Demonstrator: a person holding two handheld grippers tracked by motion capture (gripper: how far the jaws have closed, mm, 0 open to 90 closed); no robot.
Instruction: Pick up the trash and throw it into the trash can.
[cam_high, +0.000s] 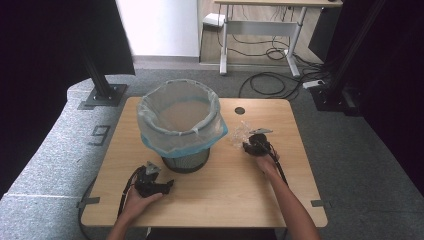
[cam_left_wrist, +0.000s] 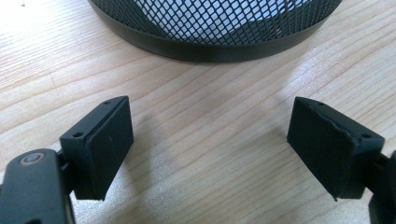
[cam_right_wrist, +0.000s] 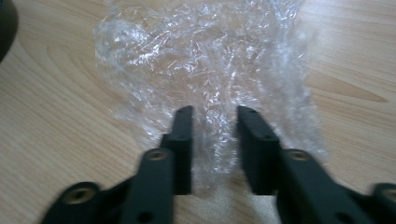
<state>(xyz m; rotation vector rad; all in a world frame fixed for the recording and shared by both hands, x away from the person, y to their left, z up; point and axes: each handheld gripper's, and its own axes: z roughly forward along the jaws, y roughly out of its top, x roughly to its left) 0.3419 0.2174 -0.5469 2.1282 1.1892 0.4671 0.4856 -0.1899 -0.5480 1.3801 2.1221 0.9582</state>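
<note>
A black mesh waste bin (cam_high: 186, 161) lined with a pale bag (cam_high: 180, 125) stands on the wooden table (cam_high: 215, 195), left of centre. Its mesh base (cam_left_wrist: 210, 28) fills the top of the left gripper view. My left gripper (cam_high: 167, 186) (cam_left_wrist: 210, 140) rests low in front of the bin, open, with only bare wood between its jaws. A crumpled sheet of clear plastic wrap (cam_high: 240, 131) (cam_right_wrist: 201, 56) lies to the right of the bin. My right gripper (cam_high: 250, 142) (cam_right_wrist: 215, 116) sits at its near edge, jaws drawn close with the film bunched between them.
A round cable hole (cam_high: 240, 110) sits in the table's far side. Beyond the table are a desk frame (cam_high: 260, 30), loose floor cables (cam_high: 270, 82) and black stand bases (cam_high: 102, 95) on both sides. Bare wood lies between the two hands.
</note>
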